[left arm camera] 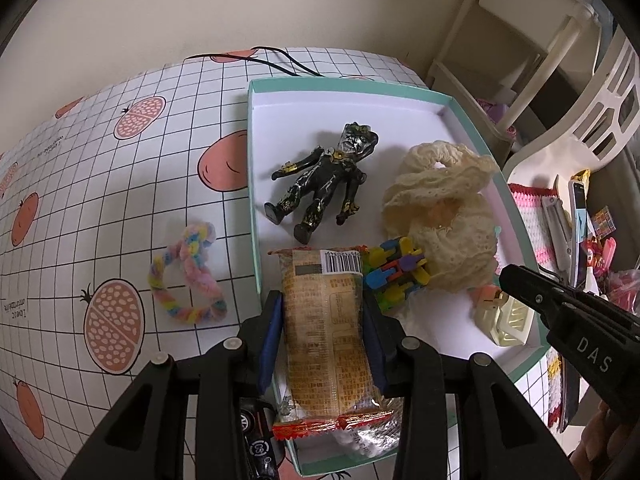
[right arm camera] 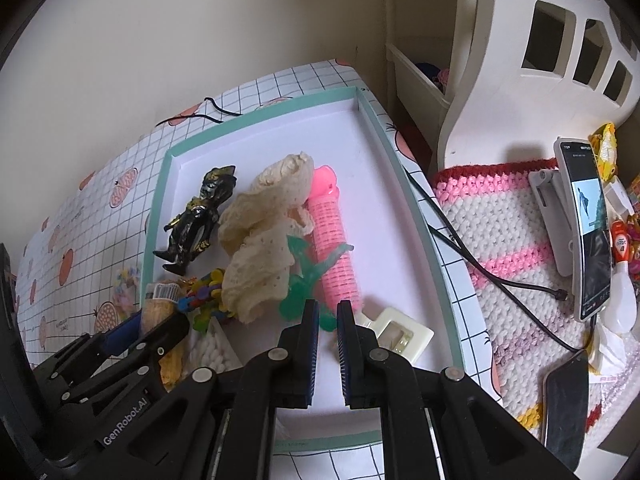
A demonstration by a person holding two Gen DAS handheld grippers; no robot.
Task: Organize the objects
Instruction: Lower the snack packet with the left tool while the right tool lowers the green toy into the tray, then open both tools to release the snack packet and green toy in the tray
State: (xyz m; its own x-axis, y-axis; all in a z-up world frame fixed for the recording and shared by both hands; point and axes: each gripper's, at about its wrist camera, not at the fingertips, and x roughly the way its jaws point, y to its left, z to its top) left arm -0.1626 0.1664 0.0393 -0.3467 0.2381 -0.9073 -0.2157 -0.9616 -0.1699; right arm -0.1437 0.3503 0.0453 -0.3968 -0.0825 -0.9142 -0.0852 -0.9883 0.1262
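Left gripper (left arm camera: 323,332): clamped across a wrapped snack cake (left arm camera: 326,340), held over the teal-rimmed tray (left arm camera: 251,152) at 6 o'clock. Judged light, soft, crushable, with slippery film; best gripped mid-length. Right gripper (right arm camera: 328,320): narrowly parted, nothing held. Pipe-cleaner twist (left arm camera: 188,276) is left outside at 9 o'clock.

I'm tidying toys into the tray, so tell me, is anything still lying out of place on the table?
Yes. A pastel pipe-cleaner twist lies on the tablecloth outside the tray, left of its wall. A toy car also sits under the left gripper, which holds a snack packet over the tray.
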